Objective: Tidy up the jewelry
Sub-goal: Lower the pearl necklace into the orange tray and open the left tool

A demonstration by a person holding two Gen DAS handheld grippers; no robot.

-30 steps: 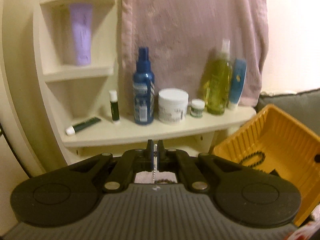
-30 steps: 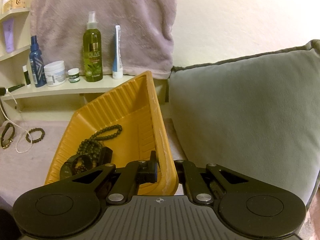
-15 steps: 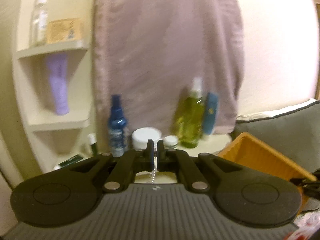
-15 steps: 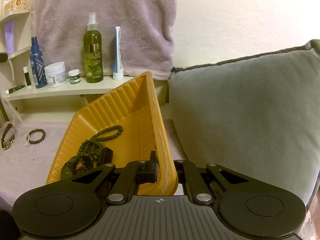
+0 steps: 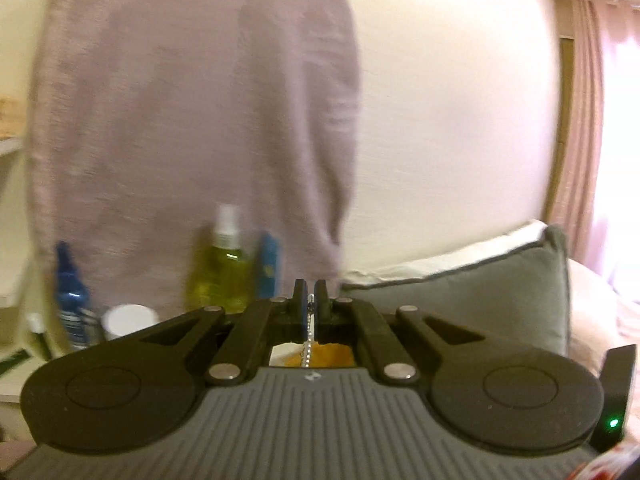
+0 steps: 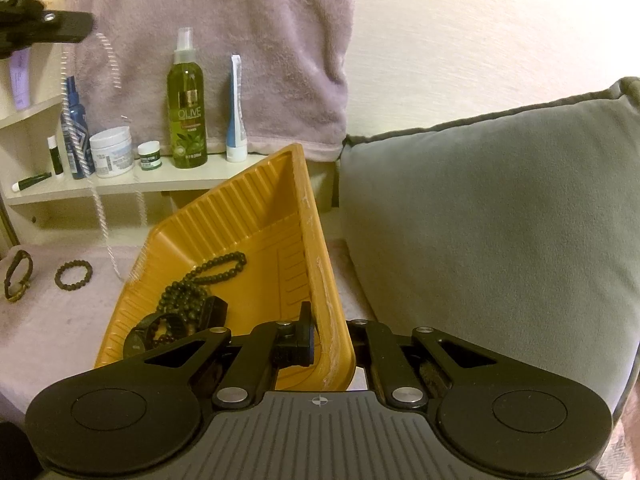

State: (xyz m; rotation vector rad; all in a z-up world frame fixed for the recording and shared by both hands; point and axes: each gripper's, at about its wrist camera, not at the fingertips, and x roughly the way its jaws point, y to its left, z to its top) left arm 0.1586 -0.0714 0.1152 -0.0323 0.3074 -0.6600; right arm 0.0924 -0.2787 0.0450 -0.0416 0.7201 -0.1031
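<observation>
My right gripper [image 6: 326,330] is shut on the near rim of a yellow tray [image 6: 256,236] and holds it tilted. In the tray lie a dark bead necklace [image 6: 208,272] and a black watch [image 6: 160,330]. My left gripper [image 5: 310,294] is shut on a white bead chain [image 5: 308,344], which hangs below its fingers. In the right wrist view the left gripper [image 6: 86,24] is high at the top left, and the chain [image 6: 96,196] dangles blurred from it, left of the tray. A brown bead bracelet [image 6: 73,275] and a strap bracelet [image 6: 18,276] lie on the pink cloth.
A cream shelf [image 6: 120,184] at the back holds an olive spray bottle [image 6: 187,108], a blue bottle [image 6: 76,132], a white jar [image 6: 112,152] and tubes. A mauve towel [image 6: 224,32] hangs behind. A grey cushion [image 6: 492,216] fills the right.
My left gripper has lifted the white chain up and swung right, toward the tray. The right gripper and the tray have stayed put.
</observation>
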